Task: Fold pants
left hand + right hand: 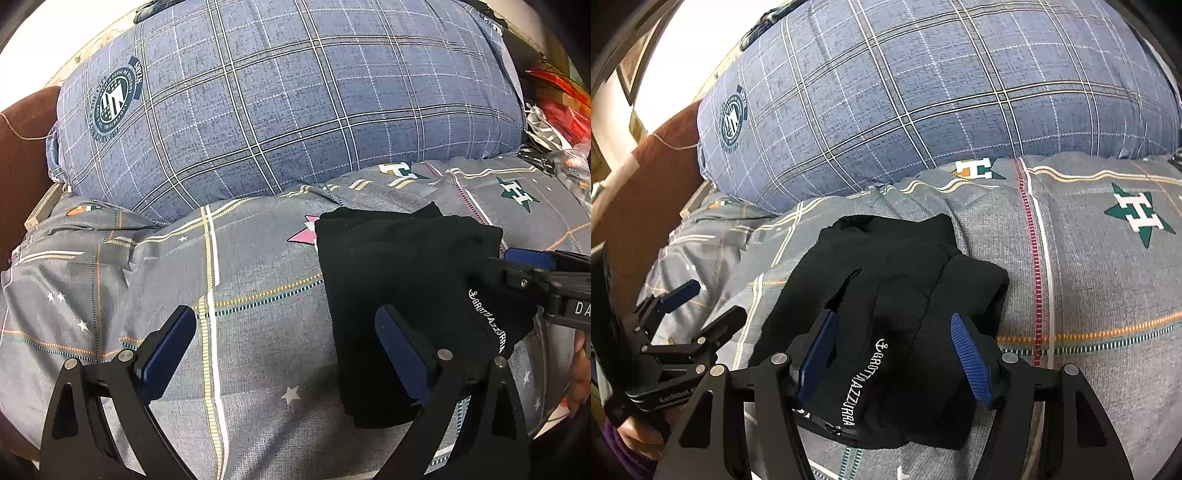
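Pants (886, 317), folded small on the bed (1089, 295), lie lengthwise between the right gripper's (894, 354) wide-spread fingers, while the left gripper (286, 354), equally wide, hovers beside them.

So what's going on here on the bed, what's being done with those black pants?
A person is folding black pants on a grey patterned bedsheet with two handheld grippers. The pants already lie in a compact folded bundle in front of a blue plaid pillow. The right gripper is open, its fingers on either side of the bundle's near end. The left gripper is open too, mostly over the sheet beside the pants, holding nothing.
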A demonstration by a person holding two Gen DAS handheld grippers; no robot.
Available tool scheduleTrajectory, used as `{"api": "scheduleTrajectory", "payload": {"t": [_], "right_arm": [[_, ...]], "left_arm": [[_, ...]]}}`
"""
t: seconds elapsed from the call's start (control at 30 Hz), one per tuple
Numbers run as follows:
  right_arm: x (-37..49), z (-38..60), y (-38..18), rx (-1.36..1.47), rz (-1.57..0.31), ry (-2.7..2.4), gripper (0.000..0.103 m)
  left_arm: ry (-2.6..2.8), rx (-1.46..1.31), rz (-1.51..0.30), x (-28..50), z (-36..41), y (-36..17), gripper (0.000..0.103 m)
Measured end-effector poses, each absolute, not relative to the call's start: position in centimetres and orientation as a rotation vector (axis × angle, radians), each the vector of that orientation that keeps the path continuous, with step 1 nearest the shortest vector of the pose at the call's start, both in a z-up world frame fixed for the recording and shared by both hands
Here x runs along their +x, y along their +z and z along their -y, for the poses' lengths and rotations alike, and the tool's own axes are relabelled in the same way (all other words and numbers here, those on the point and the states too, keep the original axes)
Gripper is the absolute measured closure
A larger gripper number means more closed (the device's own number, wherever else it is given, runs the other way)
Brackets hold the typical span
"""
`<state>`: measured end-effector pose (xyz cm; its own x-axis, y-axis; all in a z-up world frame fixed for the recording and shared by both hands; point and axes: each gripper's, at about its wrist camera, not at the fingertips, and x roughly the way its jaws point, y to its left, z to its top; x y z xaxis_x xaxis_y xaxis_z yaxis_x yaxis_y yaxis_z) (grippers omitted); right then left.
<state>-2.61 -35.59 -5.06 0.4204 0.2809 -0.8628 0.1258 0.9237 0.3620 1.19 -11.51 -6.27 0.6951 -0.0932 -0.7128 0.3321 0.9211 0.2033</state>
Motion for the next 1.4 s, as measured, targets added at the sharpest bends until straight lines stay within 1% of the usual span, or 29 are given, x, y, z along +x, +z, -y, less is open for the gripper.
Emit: {"api": "scheduleTrajectory", "payload": {"t": [0.17,0.5,0.8,1.0,1.23,1.4], "right_arm": [[-2.6,35.7,-4.7,0.391,-1.129,0.096,0.037],[-3.5,37.9,-5.6,0.386,-1.188,0.014,0.037],[-3.9,38.9,-6.4,0.420,-1.207,-0.012,0.037],[-3.2,38.4,-5.9,0.421,-1.176,-0.009,0.037],[-1.5,36.9,-5.1,0.463,-1.083,-0.018,0.037],[-1.1,35.7,-4.5,0.475,-0.997,-0.021,0.037]], "left_arm": [[-0.237,0.333,-0.778,1.1,11.4,-6.3,0.004],[-0.241,0.317,-0.853,0.8,10.3,-7.3,0.004],[-0.263,0.308,-0.837,0.5,10.4,-6.3,0.004],[-0.253,0.323,-0.839,0.3,9.8,-6.1,0.004],[-0.219,0.302,-0.747,-1.7,6.0,-2.8,0.004],[-0.217,0.312,-0.710,-3.1,3.4,-2.1,0.004]]}}
